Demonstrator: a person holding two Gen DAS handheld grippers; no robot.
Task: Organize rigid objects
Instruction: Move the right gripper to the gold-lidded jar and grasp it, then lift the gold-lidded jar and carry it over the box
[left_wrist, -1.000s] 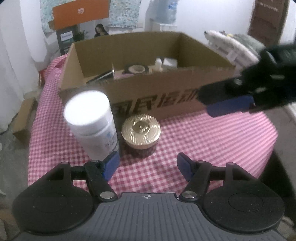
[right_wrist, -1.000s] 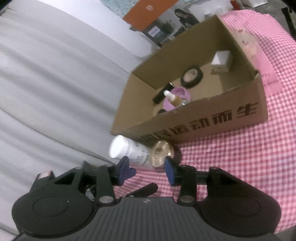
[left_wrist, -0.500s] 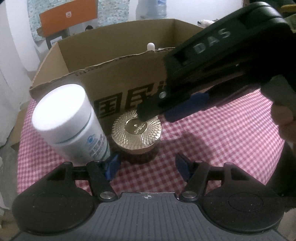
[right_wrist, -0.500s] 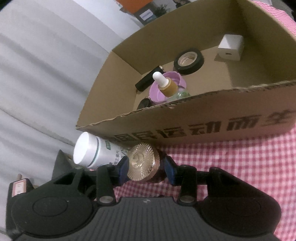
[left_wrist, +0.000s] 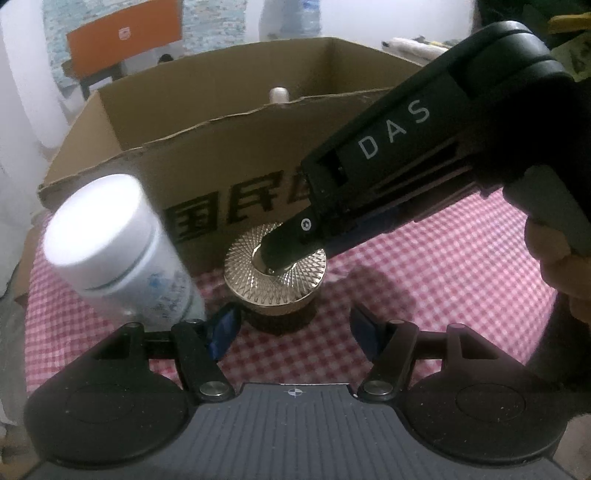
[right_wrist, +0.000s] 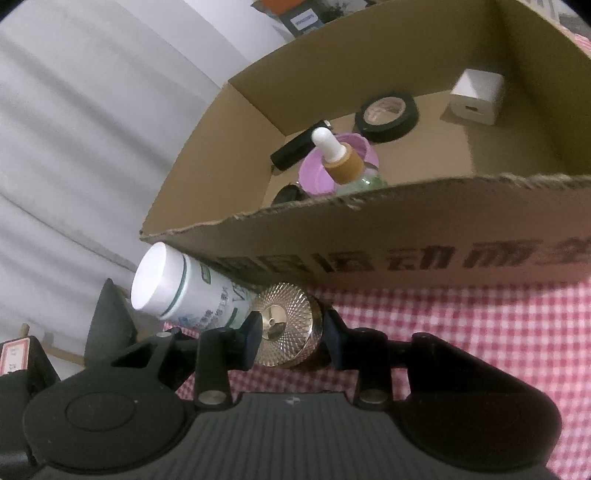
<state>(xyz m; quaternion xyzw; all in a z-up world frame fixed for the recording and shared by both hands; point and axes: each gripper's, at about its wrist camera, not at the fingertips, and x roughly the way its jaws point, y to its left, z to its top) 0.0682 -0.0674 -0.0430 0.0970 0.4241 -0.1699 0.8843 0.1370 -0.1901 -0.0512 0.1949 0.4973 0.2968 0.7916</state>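
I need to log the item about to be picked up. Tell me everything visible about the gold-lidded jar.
The gold-lidded jar is small and round, with a shiny gold lid cut in a fine radiating pattern around a smooth centre knob and a dark body. It stands upright on the checked tablecloth, before the cardboard box, beside the white bottle. The right gripper is closing around its lid.

A home room — checkered tablecloth (left_wrist: 443, 280), white curtain (right_wrist: 92, 129).

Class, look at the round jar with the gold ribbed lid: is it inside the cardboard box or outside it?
Outside. The round jar with the gold ribbed lid stands on the red-checked cloth against the brown cardboard box's printed front wall.
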